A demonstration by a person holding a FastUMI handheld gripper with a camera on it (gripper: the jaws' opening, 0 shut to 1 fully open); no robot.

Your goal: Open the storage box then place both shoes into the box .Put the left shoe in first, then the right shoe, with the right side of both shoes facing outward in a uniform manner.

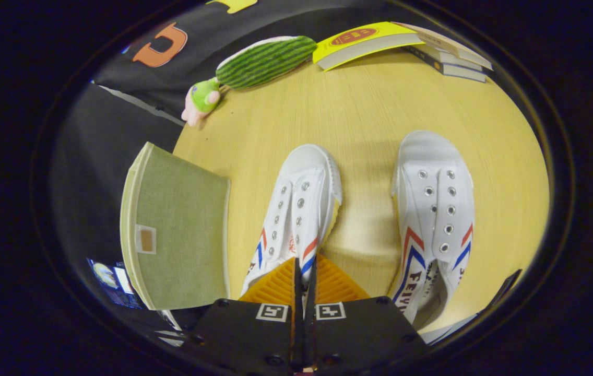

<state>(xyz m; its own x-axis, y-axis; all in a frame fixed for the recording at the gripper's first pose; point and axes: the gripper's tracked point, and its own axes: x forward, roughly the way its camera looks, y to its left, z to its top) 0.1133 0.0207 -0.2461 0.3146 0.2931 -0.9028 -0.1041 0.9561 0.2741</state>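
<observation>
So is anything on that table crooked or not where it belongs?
Mostly tidy. The storage box hangs over the table edge, lid still closed. The left shoe leans slightly; the right shoe sits straight. The hand-held gripper has its fingers nearly together over the left shoe's heel.

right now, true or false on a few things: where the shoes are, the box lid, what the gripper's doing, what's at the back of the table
1. Both shoes are on the table, not in the box. True: the left shoe and right shoe lie side by side on the wooden table.
2. The storage box stands open. False: the storage box shows a closed lid.
3. The gripper has its fingers nearly together over the left shoe's heel end. True; whether they pinch it cannot be told.
4. A striped green plush toy lies beyond the shoes. True.
5. The books are stacked between the shoes. False: the books lie at the table's far side.
</observation>
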